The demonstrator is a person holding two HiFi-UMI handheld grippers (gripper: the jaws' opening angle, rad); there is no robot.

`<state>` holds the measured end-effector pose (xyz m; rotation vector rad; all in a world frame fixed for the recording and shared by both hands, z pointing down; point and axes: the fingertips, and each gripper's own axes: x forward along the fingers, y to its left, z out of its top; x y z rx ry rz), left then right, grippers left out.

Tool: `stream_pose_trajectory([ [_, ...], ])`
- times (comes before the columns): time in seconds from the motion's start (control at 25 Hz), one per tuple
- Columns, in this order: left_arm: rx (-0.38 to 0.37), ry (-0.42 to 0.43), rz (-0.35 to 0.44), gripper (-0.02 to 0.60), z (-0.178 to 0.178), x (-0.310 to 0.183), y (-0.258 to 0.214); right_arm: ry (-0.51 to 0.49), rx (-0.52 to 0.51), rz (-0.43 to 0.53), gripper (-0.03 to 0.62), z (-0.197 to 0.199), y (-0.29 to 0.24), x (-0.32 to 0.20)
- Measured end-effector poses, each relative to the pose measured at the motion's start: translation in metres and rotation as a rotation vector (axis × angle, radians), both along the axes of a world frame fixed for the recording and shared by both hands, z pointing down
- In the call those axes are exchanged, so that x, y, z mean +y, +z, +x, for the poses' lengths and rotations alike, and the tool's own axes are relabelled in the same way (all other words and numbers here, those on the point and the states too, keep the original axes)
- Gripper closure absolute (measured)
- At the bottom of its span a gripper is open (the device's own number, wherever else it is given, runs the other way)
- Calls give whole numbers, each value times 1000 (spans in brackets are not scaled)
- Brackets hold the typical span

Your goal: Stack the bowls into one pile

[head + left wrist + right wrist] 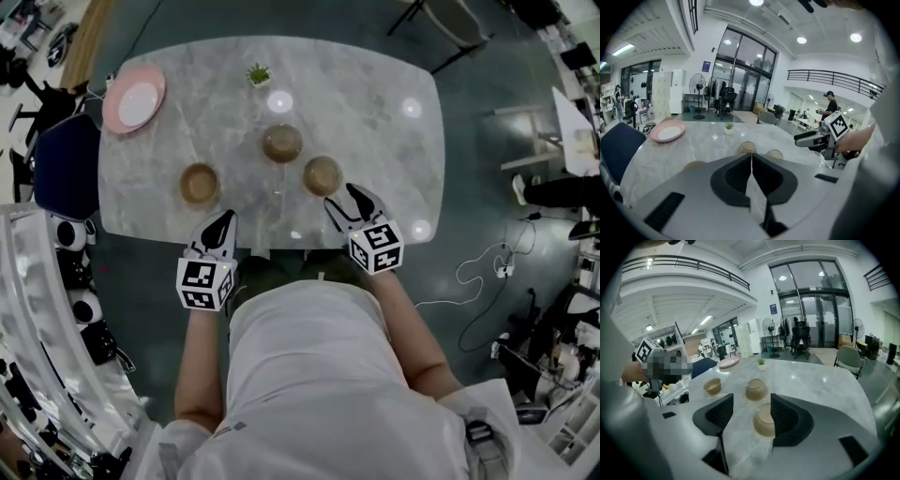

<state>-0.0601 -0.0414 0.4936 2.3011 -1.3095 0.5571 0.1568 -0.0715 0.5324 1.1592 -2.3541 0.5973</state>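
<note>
Three brown bowls stand apart on the grey marble table point(375, 131): a left bowl point(199, 183), a far middle bowl point(282, 143) and a right bowl point(322, 175). My right gripper point(345, 201) hovers at the table's near edge just short of the right bowl, open. In the right gripper view, that bowl point(764, 420) sits just beyond the gap of the right gripper point(752, 414), partly behind one finger and untouched. My left gripper point(223, 221) is shut and empty, near the front edge below the left bowl. Its joined tips point(751, 155) point towards the middle bowl point(747, 147).
A pink plate point(134, 98) with a white centre lies at the table's far left corner. A small potted plant point(259, 74) stands at the far edge. A dark blue chair point(66, 164) is at the table's left side. Racks and cables surround the table.
</note>
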Motion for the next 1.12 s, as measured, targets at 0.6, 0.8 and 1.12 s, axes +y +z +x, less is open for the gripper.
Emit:
stream_pose_trajectory([
  [0.6,-64,-220,-101,578,-19,15,24,-231,202,-124,183,-8,97,-39],
  [0.8,-79,-272,-123,578,-25,23,27,-263,255,-156,175,-6,125,-45],
  [1.12,-90,-340,-138,578,-29,34,26,-320,349,-152,168,-5,153,-53],
])
